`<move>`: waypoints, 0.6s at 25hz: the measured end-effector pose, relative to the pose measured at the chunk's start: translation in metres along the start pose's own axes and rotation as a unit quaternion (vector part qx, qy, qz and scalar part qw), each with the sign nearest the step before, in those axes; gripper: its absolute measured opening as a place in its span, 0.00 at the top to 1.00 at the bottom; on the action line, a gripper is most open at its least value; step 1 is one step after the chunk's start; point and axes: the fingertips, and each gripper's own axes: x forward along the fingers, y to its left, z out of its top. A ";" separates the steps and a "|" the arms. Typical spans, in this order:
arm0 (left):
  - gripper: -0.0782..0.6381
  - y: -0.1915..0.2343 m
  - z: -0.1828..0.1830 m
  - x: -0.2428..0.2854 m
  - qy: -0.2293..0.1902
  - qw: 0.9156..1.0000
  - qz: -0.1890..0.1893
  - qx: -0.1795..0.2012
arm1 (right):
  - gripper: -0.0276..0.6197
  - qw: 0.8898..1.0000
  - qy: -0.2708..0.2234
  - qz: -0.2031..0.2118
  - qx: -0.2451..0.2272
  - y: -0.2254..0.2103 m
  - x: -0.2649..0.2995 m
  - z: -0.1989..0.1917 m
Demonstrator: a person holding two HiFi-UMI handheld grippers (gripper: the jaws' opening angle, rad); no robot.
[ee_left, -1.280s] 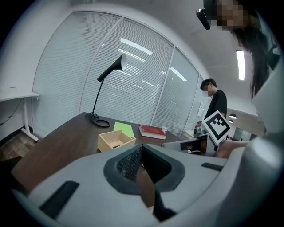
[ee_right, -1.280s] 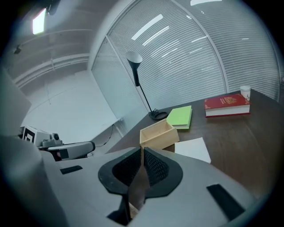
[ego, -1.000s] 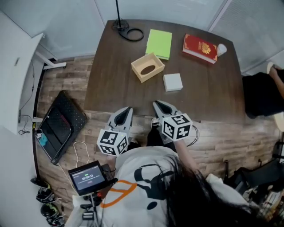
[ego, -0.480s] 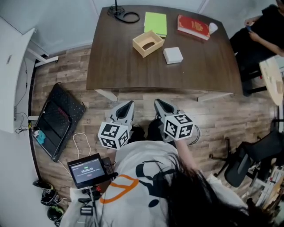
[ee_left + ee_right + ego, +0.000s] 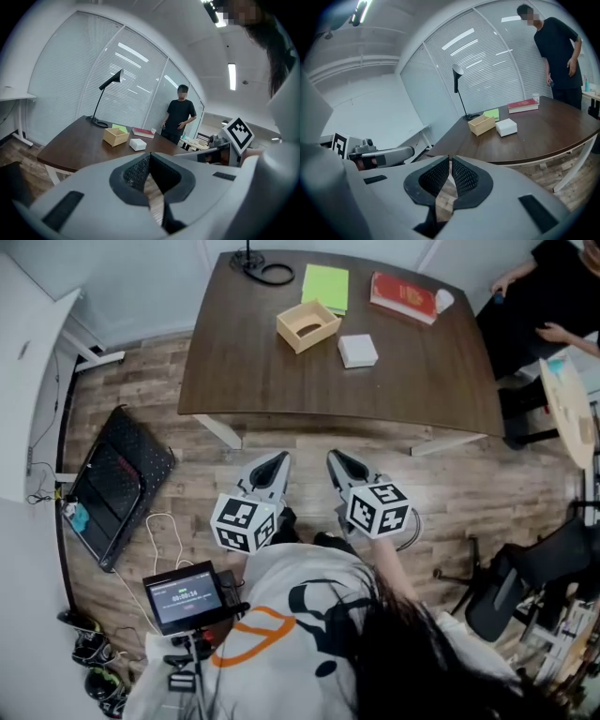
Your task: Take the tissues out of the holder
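- Since a second ago the wearer has backed off from the surface [image 5: 281, 381]. Then its near edge lay right at the claw tips. Now a stretch of wooden floor [image 5: 281, 442] separates them, and everything on top sits well out of reach.
- A bystander in black [image 5: 548, 296] stands by the surface's far right corner. If the wearer steps forward again without looking, the two could crowd each other there.
- The left claw [image 5: 278, 457] is pressed together with nothing between its pads, hanging over the floor in front of the wearer.
- The right claw [image 5: 333, 457] is likewise closed and empty, just beside the left one.
- The wooden holder [image 5: 307, 324] rests toward the far side of the surface, its oval opening showing. I can't tell from here whether anything is left inside it.
- The white tissue block [image 5: 357, 351] lies just beside the holder on its right, apart from it. To my eye the tissues are already out and the job looks done.
- The risk is small from here. If the holder is light, as it looks, a claw coming back in closed could shove it or the tissues across the surface rather than pick them up. The jaws would have to part first.
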 end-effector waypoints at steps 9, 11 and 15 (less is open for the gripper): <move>0.89 -0.084 -0.025 -0.015 -0.010 0.999 0.030 -0.005 | 0.91 0.999 0.004 0.031 -0.022 -0.018 -0.073 -0.024; 0.89 -0.106 -0.036 -0.015 -0.007 1.000 0.030 -0.005 | 0.91 0.999 0.004 0.034 -0.021 -0.025 -0.091 -0.033; 0.89 -0.144 -0.054 -0.013 -0.005 1.000 0.029 -0.005 | 0.91 0.999 0.002 0.038 -0.021 -0.043 -0.122 -0.046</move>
